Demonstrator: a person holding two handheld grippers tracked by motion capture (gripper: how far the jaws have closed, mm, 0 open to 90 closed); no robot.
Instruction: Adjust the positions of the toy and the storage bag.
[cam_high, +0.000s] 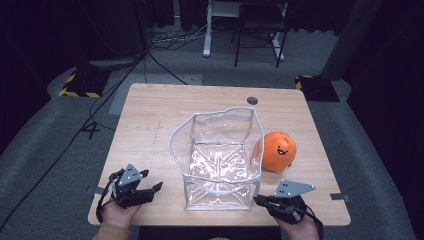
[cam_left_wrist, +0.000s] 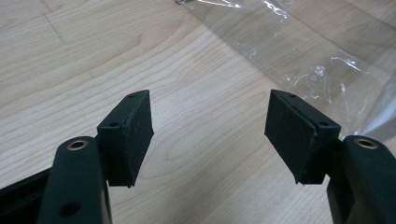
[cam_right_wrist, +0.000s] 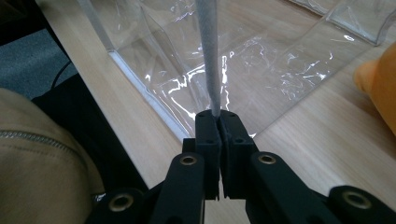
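A: We locate the clear plastic bag (cam_high: 218, 160) at the centre of the tabletop (cam_high: 150, 115), standing with its mouth up. Which way does its long axis run?

B: In the high view we read the footprint as running from 6 o'clock, at the person's edge, toward 12 o'clock. The open rim leans toward 12 o'clock and sags at 9 o'clock. The grey-edged bottom seam lies along the 6 o'clock side.

A: State of the right hand-held gripper (cam_high: 262, 202)?

B: We find it at 5 o'clock of the bag, at the bag's near right corner. In the right gripper view its jaws stand pressed together on the bag's grey corner seam (cam_right_wrist: 208, 60), which rises straight out from between the pads. We record it as clamped on the bag.

A: And the left hand-held gripper (cam_high: 156, 186)?

B: At 8 o'clock of the bag, near its near left corner but apart from it, pointing toward 3 o'clock. The left gripper view shows both pads (cam_left_wrist: 130, 135) spread wide with bare wood between them; nothing is held, and the bag's film sits ahead at the upper right.

A: Neighbouring items?

B: We note an orange ball with a smiling face (cam_high: 279, 151) at 3 o'clock of the bag, right against its wall.
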